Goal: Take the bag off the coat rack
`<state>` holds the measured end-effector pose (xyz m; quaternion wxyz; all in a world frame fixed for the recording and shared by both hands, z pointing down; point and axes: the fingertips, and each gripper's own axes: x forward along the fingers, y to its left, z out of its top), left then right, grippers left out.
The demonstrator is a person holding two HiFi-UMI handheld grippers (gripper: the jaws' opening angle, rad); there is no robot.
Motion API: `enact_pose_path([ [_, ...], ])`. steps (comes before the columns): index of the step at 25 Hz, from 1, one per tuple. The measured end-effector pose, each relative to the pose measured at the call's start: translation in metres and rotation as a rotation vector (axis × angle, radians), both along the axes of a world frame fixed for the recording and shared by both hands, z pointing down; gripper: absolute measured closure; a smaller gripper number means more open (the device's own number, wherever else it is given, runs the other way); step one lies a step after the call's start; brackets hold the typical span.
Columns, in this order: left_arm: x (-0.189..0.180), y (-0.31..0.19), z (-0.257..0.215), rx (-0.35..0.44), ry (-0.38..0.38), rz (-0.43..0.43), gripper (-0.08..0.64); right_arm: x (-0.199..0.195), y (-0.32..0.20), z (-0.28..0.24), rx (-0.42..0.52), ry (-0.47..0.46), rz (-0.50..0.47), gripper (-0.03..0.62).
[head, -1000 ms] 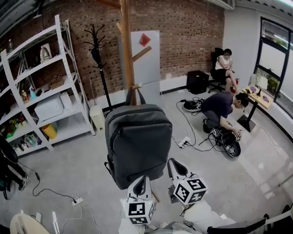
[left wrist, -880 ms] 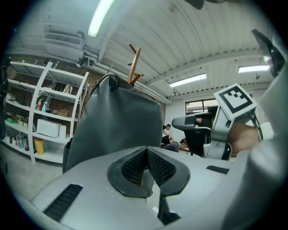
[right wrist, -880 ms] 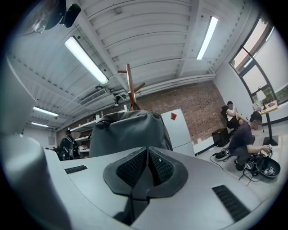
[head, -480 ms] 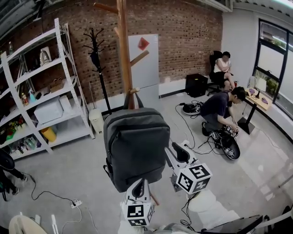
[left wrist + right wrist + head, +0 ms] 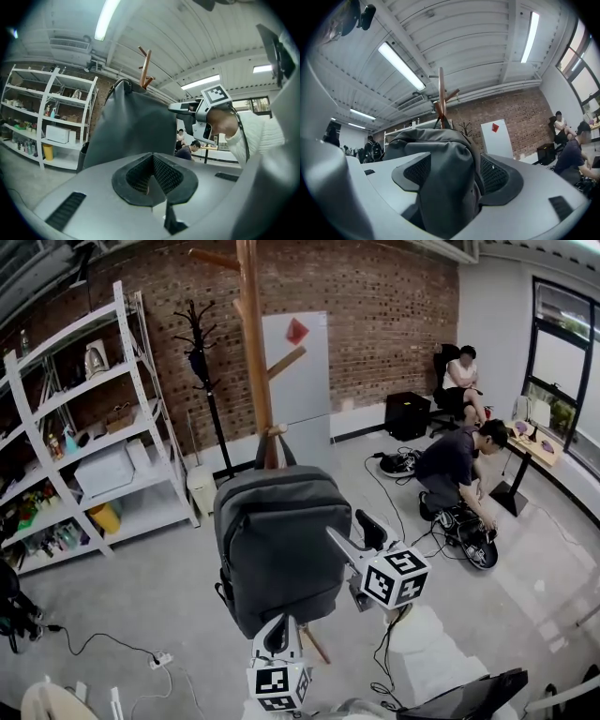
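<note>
the bag hangs on the coat rack, the shelf unit at its 10 o'clock, a crouching person at 2 o'clock. the left gripper sits at the bag's 6 o'clock; the right gripper, at 3 o'clock, has just been opening its jaws, the bag's side between them.

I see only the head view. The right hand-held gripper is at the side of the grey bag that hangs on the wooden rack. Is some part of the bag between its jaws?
Observer: Yes. In the right gripper view, side fabric of the bag bulges between the jaws of the right hand-held gripper. They stand wide apart and have just been opening.
Operator: And the left hand-held gripper, does it hold something?
Observer: No. In the left gripper view, the left hand-held gripper has its jaws together with nothing between them. The bag hangs just ahead of it.
</note>
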<state>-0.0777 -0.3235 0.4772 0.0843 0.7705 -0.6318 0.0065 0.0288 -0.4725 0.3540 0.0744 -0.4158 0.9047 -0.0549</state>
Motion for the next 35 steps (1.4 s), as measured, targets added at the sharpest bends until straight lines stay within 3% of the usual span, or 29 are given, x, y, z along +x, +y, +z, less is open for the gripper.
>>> enact_pose_path([
  [6, -0.015, -0.003, 0.002, -0.012, -0.002, -0.045, 0.571, -0.014, -0.021, 0.001, -0.02, 0.006, -0.132, 0.267],
  [9, -0.016, -0.005, 0.005, -0.021, -0.003, -0.059, 0.572, -0.031, -0.018, 0.003, 0.016, 0.09, -0.217, 0.267],
  [13, -0.016, -0.005, 0.01, -0.03, -0.005, -0.073, 0.572, -0.032, -0.022, 0.008, 0.047, 0.154, -0.153, 0.29],
  [16, -0.02, -0.006, 0.01, -0.033, -0.004, -0.085, 0.572, -0.036, -0.022, 0.009, 0.003, 0.115, -0.158, 0.487],
  [18, -0.021, -0.006, 0.01, -0.035, -0.004, -0.091, 0.571, -0.039, -0.021, 0.009, -0.017, 0.088, -0.176, 0.523],
  [30, -0.021, -0.002, 0.01, -0.021, 0.0, -0.07, 0.572, -0.044, 0.003, -0.012, 0.058, 0.066, -0.188, 0.549],
  [35, -0.017, 0.0, 0.006, -0.004, -0.001, -0.058, 0.572, -0.039, 0.006, -0.026, 0.046, 0.008, -0.172, 0.552],
])
